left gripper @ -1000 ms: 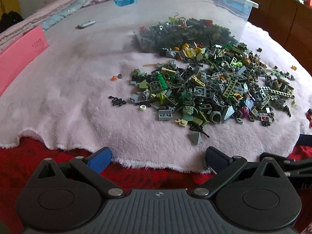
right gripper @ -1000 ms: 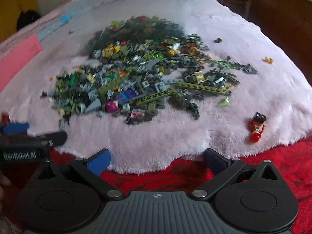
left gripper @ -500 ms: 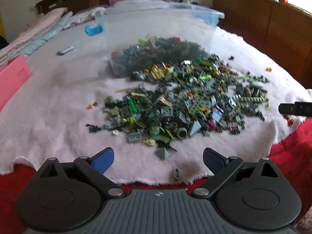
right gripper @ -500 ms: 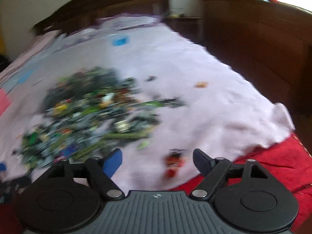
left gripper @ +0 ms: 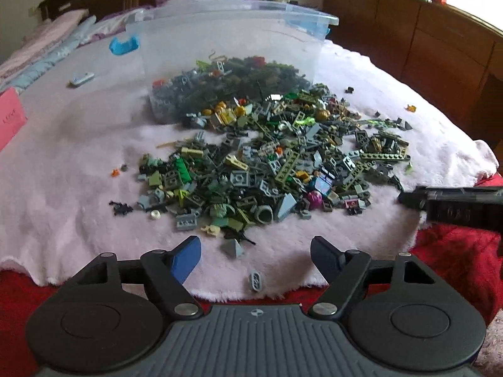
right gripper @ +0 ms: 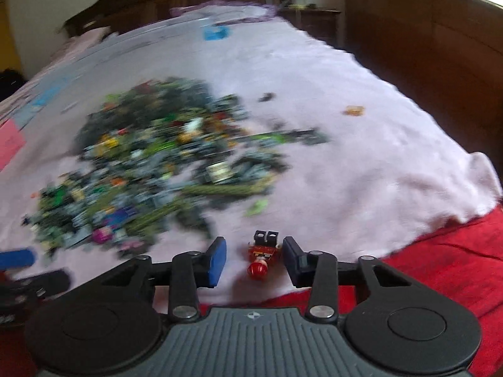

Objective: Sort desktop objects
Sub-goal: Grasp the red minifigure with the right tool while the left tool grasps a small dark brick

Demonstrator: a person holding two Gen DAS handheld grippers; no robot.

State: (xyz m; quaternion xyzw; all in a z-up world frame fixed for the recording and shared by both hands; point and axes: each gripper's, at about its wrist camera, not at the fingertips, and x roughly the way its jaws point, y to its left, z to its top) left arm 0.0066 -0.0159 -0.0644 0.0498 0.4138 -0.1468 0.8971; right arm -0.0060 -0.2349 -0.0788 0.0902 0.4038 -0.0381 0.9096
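**Red Minifigure Between the Right Jaws; Brick Pile Unsorted**

Where the pink fleece blanket (right gripper: pixel 361 163) meets the red cover (right gripper: pixel 446 270), one red minifigure (right gripper: pixel 262 256) lies flat, head toward the camera, between the two fingers of the right gripper (right gripper: pixel 254 256). The jaws have just been closing and now stand partly closed around the figure. A narrow gap shows on each side, so the pads do not appear to press it, though motion blur leaves this uncertain.

The left gripper (left gripper: pixel 255 251) hangs over the near edge of the blanket. Its jaws have just been closing a little and remain wide apart, holding nothing. Two loose pieces lie near them: one grey wedge (left gripper: pixel 233 248) and one small grey link (left gripper: pixel 255 281).

One large pile of bricks (left gripper: pixel 270 163), mostly grey and green, covers the middle of the blanket. The pieces are too many to count. One clear plastic bin (left gripper: pixel 226 37) lies tipped on its side behind the pile, with further bricks inside it. One blue clip (left gripper: pixel 123 45) and one small grey part (left gripper: pixel 81 78) lie apart to the left of the bin. One orange piece (left gripper: pixel 411 108) lies apart to the right. One pink card (left gripper: pixel 11 119) sits at the left edge.
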